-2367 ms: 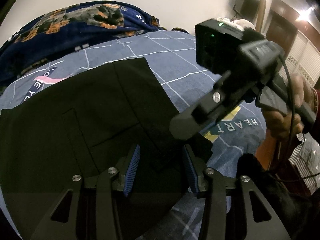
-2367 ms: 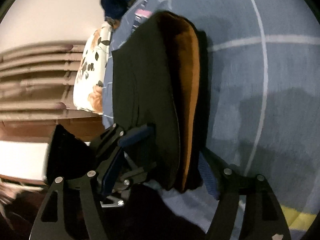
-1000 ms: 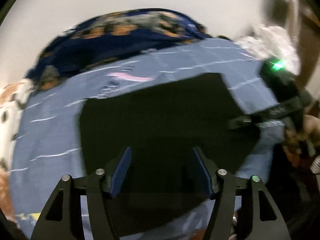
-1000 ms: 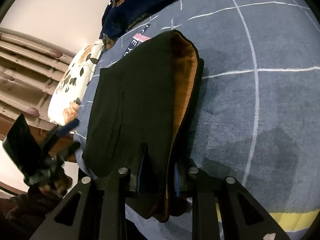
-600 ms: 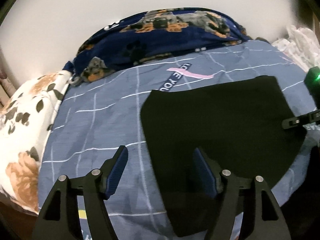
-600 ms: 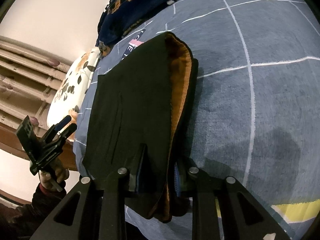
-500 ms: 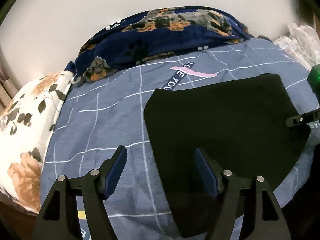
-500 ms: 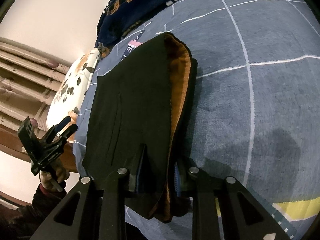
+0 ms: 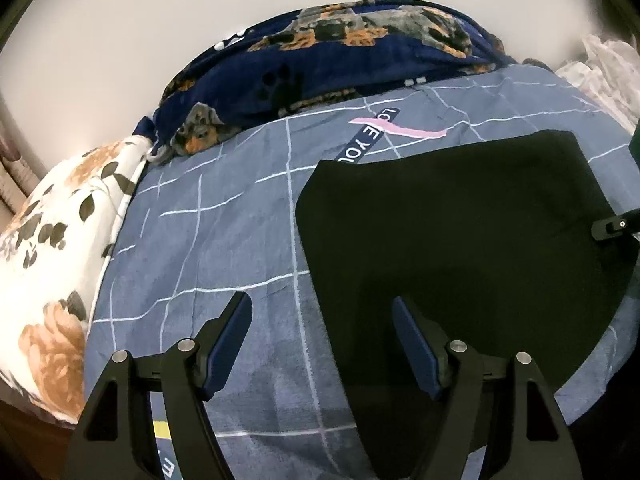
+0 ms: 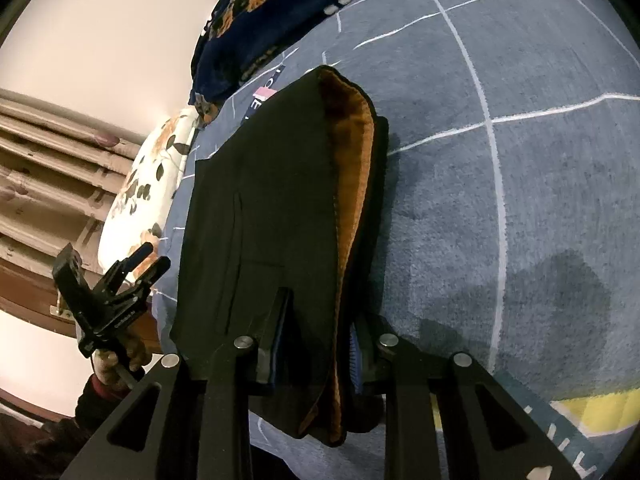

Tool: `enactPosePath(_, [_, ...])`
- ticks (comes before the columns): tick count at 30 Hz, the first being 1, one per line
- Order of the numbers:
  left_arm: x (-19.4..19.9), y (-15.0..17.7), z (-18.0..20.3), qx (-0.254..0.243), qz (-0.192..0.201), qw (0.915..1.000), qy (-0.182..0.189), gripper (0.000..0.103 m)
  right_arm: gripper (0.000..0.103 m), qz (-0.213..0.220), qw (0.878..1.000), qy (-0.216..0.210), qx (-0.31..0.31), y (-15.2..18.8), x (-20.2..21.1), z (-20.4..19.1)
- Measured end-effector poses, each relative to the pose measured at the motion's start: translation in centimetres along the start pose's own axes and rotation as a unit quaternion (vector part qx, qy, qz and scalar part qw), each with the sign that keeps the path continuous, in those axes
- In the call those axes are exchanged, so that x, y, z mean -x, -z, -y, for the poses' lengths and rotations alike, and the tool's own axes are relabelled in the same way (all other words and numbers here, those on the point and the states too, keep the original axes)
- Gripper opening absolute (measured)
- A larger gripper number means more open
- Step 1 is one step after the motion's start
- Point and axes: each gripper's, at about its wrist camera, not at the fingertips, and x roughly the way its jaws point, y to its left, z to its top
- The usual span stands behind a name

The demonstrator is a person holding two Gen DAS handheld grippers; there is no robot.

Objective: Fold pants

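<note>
The black pants (image 9: pixel 452 240) lie folded in a flat rectangle on the blue-grey checked bedspread (image 9: pixel 224 240). In the right wrist view the pants (image 10: pixel 260 216) show an orange fleece lining (image 10: pixel 352 168) along the folded edge. My right gripper (image 10: pixel 316 344) is shut on the near end of the pants at the bed's edge. My left gripper (image 9: pixel 322 340) is open and empty, held above the left edge of the pants; it also shows in the right wrist view (image 10: pixel 136 268), off the bed's side.
A dark blue dog-print blanket (image 9: pixel 340 52) is heaped at the far end of the bed. A white floral pillow (image 9: pixel 52 248) lies at the left. White cloth (image 9: pixel 604 64) sits at the far right. A wooden headboard (image 10: pixel 44 168) stands beyond the pillow.
My left gripper has let go of the pants and swung left and back, away from them. My right gripper has shut on the near end of the pants and stays there.
</note>
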Motion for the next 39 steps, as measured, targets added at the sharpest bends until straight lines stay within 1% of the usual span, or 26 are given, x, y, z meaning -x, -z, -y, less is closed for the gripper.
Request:
enactPosePath(6, [-0.8, 0.2, -0.2, 0.001, -0.01, 0.9999, -0.002, 0.074, 0.022, 0.0, 1.0, -0.001, -0.002, 0.0, 0.0, 0.0])
enactPosePath(10, [-1.5, 0.5, -0.4, 0.006, -0.022, 0.9997, 0.006, 0.075, 0.022, 0.0, 1.0, -0.004, -0.007, -0.1, 0.0, 0.1])
enactPosePath(11, [-1.8, 0.6, -0.6, 0.009, -0.027, 0.9995, 0.013, 0.076, 0.022, 0.001, 1.0, -0.006, -0.009, -0.1, -0.1, 0.2])
enactPosePath(14, [-2.8, 0.9, -1.2, 0.027, -0.047, 0.9955, 0.078, 0.076, 0.022, 0.001, 1.0, -0.011, -0.015, -0.1, 0.0, 0.4])
enactPosePath(15, [-3.4, 1.0, -1.4, 0.037, -0.056, 0.992, 0.107, 0.076, 0.022, 0.001, 1.0, -0.011, -0.016, -0.1, 0.0, 0.4])
enactPosePath(16, [-3.8, 1.1, -1.7, 0.048, -0.063, 0.9886, 0.128, 0.076, 0.022, 0.001, 1.0, -0.011, -0.016, -0.1, 0.0, 0.4])
enactPosePath(17, [-4.3, 1.3, -2.1, 0.062, -0.071, 0.9823, 0.162, 0.074, 0.022, 0.001, 1.0, -0.01, -0.015, -0.1, 0.0, 0.4])
enactPosePath(18, [-4.8, 1.4, -2.5, 0.077, -0.079, 0.9741, 0.197, 0.073, 0.022, 0.0, 1.0, -0.01, -0.016, -0.1, 0.0, 0.4])
enactPosePath(19, [-5.3, 1.5, -3.1, 0.098, -0.083, 0.9633, 0.236, 0.071, 0.022, 0.0, 1.0, -0.01, -0.016, -0.1, 0.0, 0.4])
enactPosePath(20, [-5.4, 1.5, -3.5, 0.109, -0.075, 0.9584, 0.253, 0.068, 0.022, -0.001, 1.0, -0.01, -0.017, -0.2, 0.0, 0.4])
enactPosePath(21, [-5.6, 1.4, -3.8, 0.114, -0.078, 0.9536, 0.268, 0.064, 0.022, -0.002, 1.0, -0.01, -0.017, -0.2, 0.0, 0.4])
enactPosePath(23, [-6.2, 0.9, -4.3, 0.126, -0.085, 0.9439, 0.293, 0.059, 0.023, -0.004, 1.0, -0.011, -0.019, -0.3, 0.0, 0.3])
enactPosePath(25, [-6.6, 0.5, -4.5, 0.139, -0.094, 0.9313, 0.324, 0.059, 0.023, -0.007, 1.0, -0.012, -0.022, -0.5, 0.0, 0.4])
enactPosePath(28, [-6.5, 0.0, -4.4, 0.136, -0.083, 0.9144, 0.372, 0.058, 0.024, -0.011, 1.0, -0.009, -0.017, -0.7, -0.1, 0.3])
enactPosePath(30, [-6.5, -0.1, -4.3, 0.136, -0.085, 0.9025, 0.4, 0.058, 0.024, -0.012, 1.0, -0.007, -0.016, -0.6, 0.0, 0.2])
enactPosePath(31, [-6.8, -0.1, -4.2, 0.131, -0.092, 0.9029, 0.399, 0.058, 0.024, -0.013, 1.0, -0.006, -0.017, -0.7, -0.1, 0.1])
enactPosePath(32, [-7.3, -0.3, -4.2, 0.124, -0.104, 0.9103, 0.381, 0.056, 0.024, -0.015, 1.0, -0.006, -0.017, -0.7, -0.1, 0.1])
enactPosePath(33, [-7.6, -0.2, -4.5, 0.121, -0.105, 0.914, 0.373, 0.053, 0.025, -0.017, 1.0, -0.005, -0.017, -0.8, -0.1, 0.1])
enactPosePath(34, [-7.6, -0.1, -5.1, 0.13, -0.102, 0.9134, 0.372, 0.053, 0.025, -0.02, 1.0, -0.005, -0.016, -0.9, -0.2, 0.0])
enactPosePath(36, [-7.8, 0.0, -6.3, 0.147, -0.105, 0.9171, 0.356, 0.053, 0.025, -0.025, 1.0, -0.001, -0.01, -1.1, -0.2, -0.2])
enactPosePath(37, [-8.1, 0.2, -6.9, 0.154, -0.112, 0.9134, 0.36, 0.053, 0.025, -0.027, 1.0, 0.0, -0.008, -1.1, -0.2, -0.3])
enactPosePath(39, [-8.4, 0.3, -6.8, 0.154, -0.127, 0.9009, 0.385, 0.054, 0.026, -0.029, 1.0, -0.004, -0.012, -1.1, -0.3, -0.2])
